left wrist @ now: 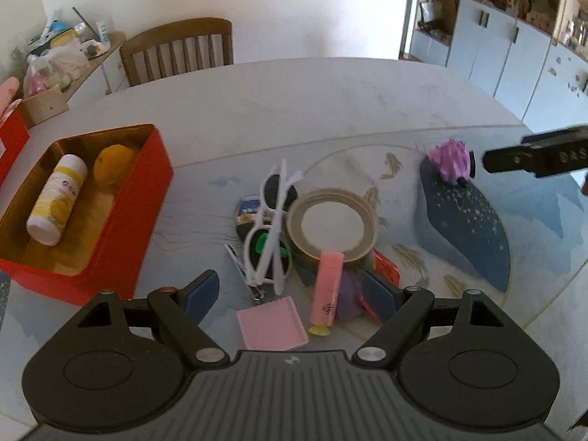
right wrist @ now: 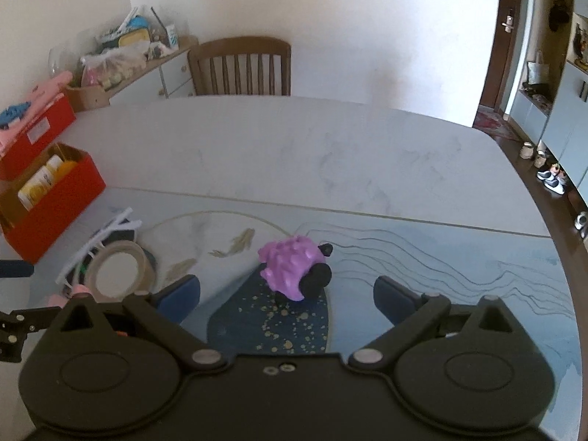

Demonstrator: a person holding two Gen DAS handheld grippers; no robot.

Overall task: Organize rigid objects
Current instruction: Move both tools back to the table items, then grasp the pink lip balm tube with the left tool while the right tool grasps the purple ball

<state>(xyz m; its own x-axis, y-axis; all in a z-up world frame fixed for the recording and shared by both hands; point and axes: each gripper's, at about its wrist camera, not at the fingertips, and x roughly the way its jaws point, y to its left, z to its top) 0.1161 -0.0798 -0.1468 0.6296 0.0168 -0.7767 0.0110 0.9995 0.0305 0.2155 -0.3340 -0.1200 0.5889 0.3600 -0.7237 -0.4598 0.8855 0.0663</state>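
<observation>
Left gripper (left wrist: 290, 294) hanging spread wide, empty, over clutter at frame centre: white sunglasses (left wrist: 273, 228), tape roll (left wrist: 332, 222), pink block (left wrist: 327, 286). Right gripper (right wrist: 286, 294) spread, empty, framing purple spiky toy (right wrist: 292, 268) mid-frame. Red box (left wrist: 121, 220) sitting left, holding white bottle (left wrist: 58, 198).

Left gripper (left wrist: 290, 296) hangs low over the table, angled down, its 2 blue pads (left wrist: 201, 296) spread wide with nothing between them. Right gripper (right wrist: 286, 299) is tilted down too, jaws wide apart, pads (right wrist: 395, 303) clear of any contact. From the left wrist view, 1 black finger of the right gripper (left wrist: 514, 160) reaches in from the right edge
</observation>
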